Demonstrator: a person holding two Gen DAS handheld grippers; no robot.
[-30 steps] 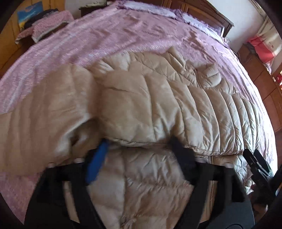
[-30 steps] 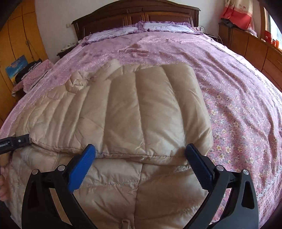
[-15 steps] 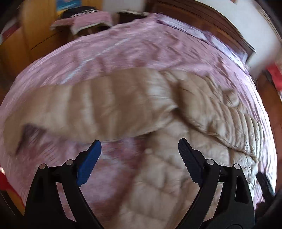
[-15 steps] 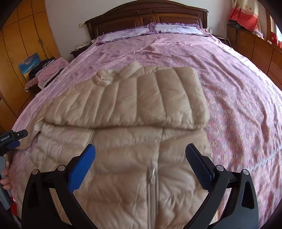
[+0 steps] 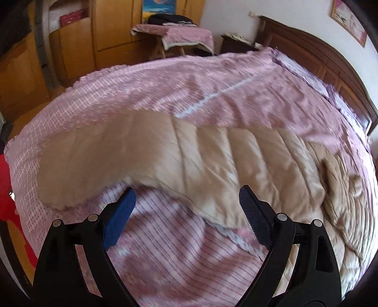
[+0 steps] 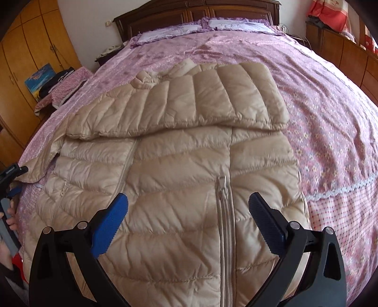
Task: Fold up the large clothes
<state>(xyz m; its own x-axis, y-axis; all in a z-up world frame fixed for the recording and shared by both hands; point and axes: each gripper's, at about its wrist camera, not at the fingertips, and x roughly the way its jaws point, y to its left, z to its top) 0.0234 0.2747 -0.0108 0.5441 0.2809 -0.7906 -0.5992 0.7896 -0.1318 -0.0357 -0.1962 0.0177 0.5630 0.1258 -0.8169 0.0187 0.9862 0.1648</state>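
A beige puffer jacket [image 6: 179,165] lies front up on the pink bedspread [image 6: 330,106], its zipper [image 6: 224,212] running toward me. One sleeve [image 6: 189,101] is folded across the chest. My right gripper [image 6: 189,200] hangs open above the lower front with nothing between its fingers. The other sleeve [image 5: 165,160] lies stretched out sideways over the bedspread [image 5: 189,82] in the left wrist view. My left gripper [image 5: 186,196] stands open just short of that sleeve's near edge, holding nothing. The left gripper [image 6: 11,174] also shows at the bed's left edge in the right wrist view, held by a hand [image 6: 9,219].
A dark wooden headboard [image 6: 196,11] and pillows [image 6: 236,23] close the far end of the bed. Wooden wardrobes [image 6: 28,59] line the left wall, with a cloth-covered stool [image 5: 174,35] beside them. A low wooden cabinet [image 6: 342,47] runs along the right.
The left gripper swung away from the jacket's body toward the outstretched sleeve, and its view turned left. The right gripper drew back toward the hem, so the zipper front now shows.
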